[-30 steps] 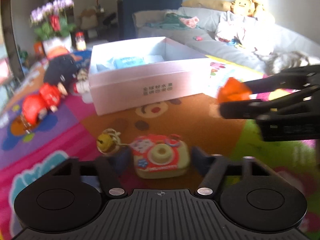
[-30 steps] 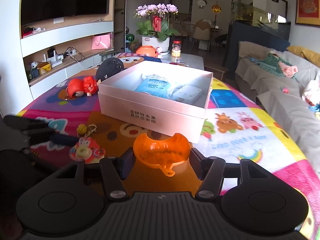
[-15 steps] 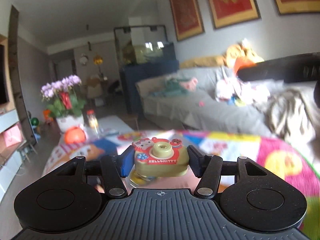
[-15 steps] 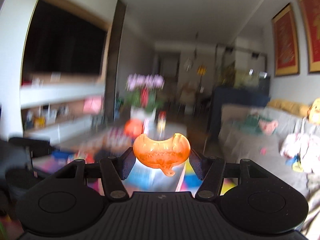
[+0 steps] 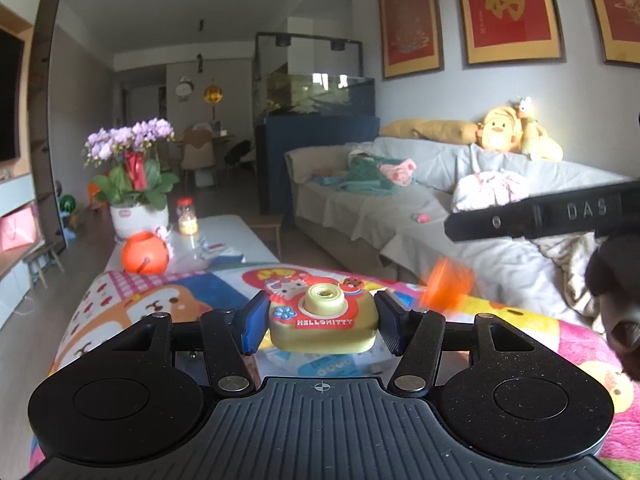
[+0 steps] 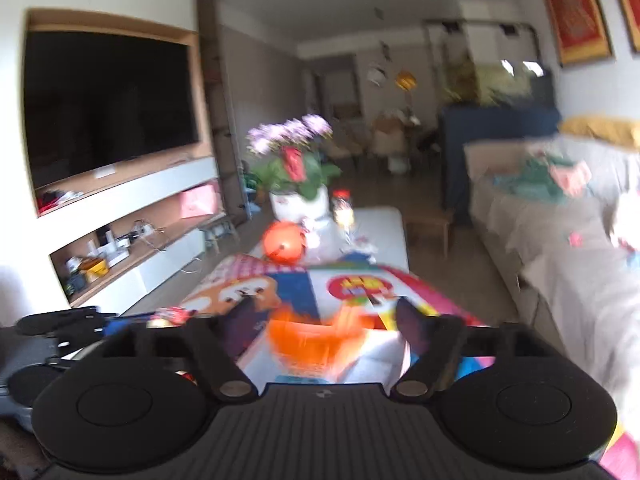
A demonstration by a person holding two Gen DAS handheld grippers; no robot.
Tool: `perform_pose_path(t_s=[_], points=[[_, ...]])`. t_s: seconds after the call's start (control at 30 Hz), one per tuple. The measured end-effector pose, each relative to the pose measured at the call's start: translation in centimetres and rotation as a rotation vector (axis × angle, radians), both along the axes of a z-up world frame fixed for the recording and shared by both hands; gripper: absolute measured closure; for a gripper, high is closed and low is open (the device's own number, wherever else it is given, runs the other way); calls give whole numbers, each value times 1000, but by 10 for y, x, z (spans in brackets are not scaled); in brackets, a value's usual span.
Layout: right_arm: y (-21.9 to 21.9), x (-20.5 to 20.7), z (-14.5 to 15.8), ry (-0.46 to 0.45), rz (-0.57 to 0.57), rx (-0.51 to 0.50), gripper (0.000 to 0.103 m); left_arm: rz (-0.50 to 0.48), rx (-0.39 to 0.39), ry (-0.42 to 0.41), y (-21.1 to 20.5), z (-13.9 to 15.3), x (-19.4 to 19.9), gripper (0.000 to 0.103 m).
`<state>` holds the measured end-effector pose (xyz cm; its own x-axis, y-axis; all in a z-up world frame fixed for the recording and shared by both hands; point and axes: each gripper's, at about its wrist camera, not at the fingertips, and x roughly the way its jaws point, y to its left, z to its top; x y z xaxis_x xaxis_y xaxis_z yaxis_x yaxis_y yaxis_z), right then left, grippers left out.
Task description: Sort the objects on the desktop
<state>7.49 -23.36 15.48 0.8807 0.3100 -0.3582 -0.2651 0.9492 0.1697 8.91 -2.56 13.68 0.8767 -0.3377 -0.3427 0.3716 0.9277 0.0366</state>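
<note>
- Left wrist view: the left claw (image 5: 320, 326) is clenched on the toy camera (image 5: 322, 323), held above the colourful worktop (image 5: 160, 300).
- Right wrist view: the right claw (image 6: 320, 328) is opening; the blurred orange piece (image 6: 316, 340) sits loose between its spread jaws, above the worktop.

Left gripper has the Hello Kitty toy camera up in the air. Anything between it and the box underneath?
Nothing visible. The left gripper clamps the toy camera clear in the air; below it only blue packets show, seemingly in the box. The right gripper beside it is opening, the blurred orange piece dropping off to the side, not underneath.
</note>
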Motion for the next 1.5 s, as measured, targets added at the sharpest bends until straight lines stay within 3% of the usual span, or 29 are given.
perform_pose_path(t_s=[0.1,0.23,0.37,0.4,0.6,0.83,1.07,1.3,1.4,1.43,1.5], points=[[-7,6,-23,31,-18,19,14,-15,-3,49,-4,-13,19,42],[-13,1,-50,50,-62,-29,6,-51,-71,109,-15,-27,49,42],[-15,2,-62,63,-91,-90,6,-63,-155,150,-10,-34,61,18],[-16,2,-64,66,-95,-93,6,-54,-159,149,-5,-35,58,16],[-16,4,-70,73,-102,-97,4,75,-75,105,38,-57,11,8],[36,6,-68,74,13,-162,4,210,29,143,76,-99,-24,7],[85,-36,-75,3,124,-287,4,326,101,103,102,-107,-10,8],[95,-83,-99,9,187,-397,4,332,101,201,114,-115,29,9],[90,-85,-103,31,173,-396,4,320,155,206,106,-117,41,25],[88,-85,-102,33,163,-390,4,314,166,209,105,-119,43,38],[83,-85,-99,29,144,-373,4,307,193,209,101,-123,42,44]])
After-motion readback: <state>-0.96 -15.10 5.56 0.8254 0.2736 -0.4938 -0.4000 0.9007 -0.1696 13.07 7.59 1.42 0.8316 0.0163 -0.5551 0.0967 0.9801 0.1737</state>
